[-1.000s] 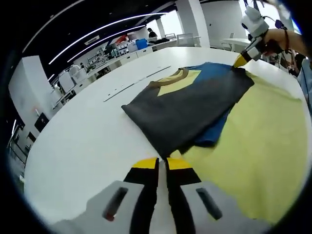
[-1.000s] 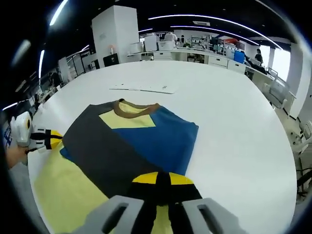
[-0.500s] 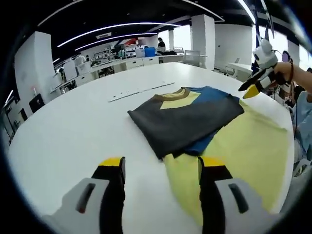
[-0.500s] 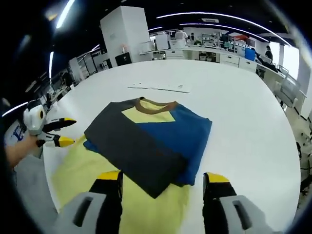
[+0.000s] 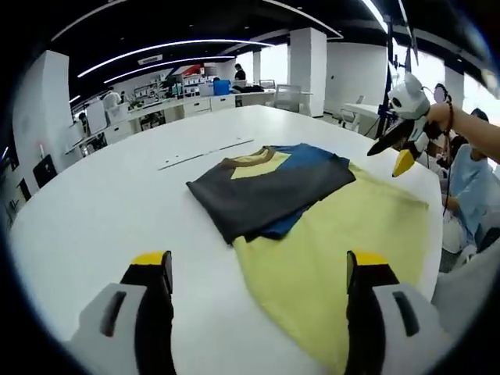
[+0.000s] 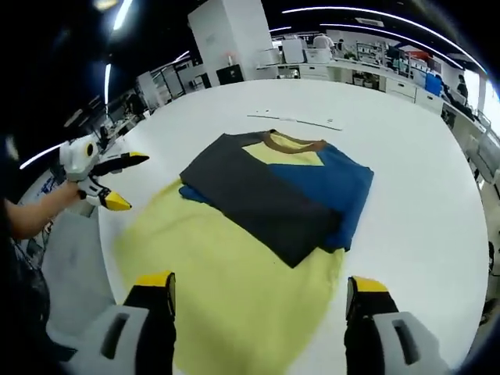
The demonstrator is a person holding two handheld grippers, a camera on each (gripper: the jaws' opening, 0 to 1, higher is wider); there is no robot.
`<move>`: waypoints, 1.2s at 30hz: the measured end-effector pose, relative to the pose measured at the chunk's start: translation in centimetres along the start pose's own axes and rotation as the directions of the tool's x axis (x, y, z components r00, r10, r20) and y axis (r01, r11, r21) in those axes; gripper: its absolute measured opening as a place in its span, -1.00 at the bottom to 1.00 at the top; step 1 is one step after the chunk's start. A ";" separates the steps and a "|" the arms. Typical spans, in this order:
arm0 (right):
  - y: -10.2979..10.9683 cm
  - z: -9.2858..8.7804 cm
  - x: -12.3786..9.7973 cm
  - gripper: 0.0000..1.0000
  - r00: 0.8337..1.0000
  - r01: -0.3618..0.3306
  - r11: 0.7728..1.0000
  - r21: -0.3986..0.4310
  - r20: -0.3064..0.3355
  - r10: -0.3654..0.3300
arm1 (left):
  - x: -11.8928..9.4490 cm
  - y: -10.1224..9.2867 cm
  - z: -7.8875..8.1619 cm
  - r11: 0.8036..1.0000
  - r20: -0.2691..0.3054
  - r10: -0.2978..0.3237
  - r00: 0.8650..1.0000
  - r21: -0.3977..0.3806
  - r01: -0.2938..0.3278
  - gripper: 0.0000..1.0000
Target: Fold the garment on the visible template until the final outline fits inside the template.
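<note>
Both tools have spread wider; garment (image 5: 269, 190) partly folded.

One folded garment (image 6: 277, 191) lies on one yellow template (image 6: 234, 289), on one white desk (image 6: 414, 141). Two grippers, left (image 6: 109, 181) and right (image 5: 398, 148), hover beside the template.

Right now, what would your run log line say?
shirt: folded, on table | left tongs: open, above table | right tongs: open, above shirt

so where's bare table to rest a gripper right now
Bare white table lies wide on the dark-sleeve side of the garment, and past the collar up to the thin strip. The other side is crowded by the yellow template.
</note>
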State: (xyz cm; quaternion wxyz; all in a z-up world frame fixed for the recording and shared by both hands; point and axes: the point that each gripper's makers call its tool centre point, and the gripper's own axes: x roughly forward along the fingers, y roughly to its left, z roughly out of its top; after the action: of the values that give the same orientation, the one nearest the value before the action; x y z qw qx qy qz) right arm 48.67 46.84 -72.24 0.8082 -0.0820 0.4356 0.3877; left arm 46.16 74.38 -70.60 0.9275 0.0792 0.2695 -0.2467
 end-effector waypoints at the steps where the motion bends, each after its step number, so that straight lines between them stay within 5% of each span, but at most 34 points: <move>1: 0.1 -0.2 -0.1 0.84 1.000 -0.002 1.000 -0.004 -0.003 0.002 | -0.3 -0.4 -0.1 1.000 -0.002 -0.010 1.000 0.010 0.010 0.85; 21: 5.1 -7.5 -2.8 0.86 0.989 -0.109 0.976 -0.190 -0.122 0.087 | -3.6 -5.8 -2.7 0.983 -0.064 -0.156 0.986 0.090 0.162 0.95; 36: 5.7 -10.3 -2.8 0.62 0.987 -0.101 0.972 -0.213 -0.142 0.072 | -4.6 -9.4 -6.2 0.960 -0.142 -0.237 0.961 0.117 0.254 0.52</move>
State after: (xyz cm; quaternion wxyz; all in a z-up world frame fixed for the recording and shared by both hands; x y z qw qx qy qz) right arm 37.17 44.30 -75.17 0.7454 -0.1777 0.4463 0.4621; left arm 35.22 69.90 -73.45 0.8632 0.1227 0.3181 -0.3723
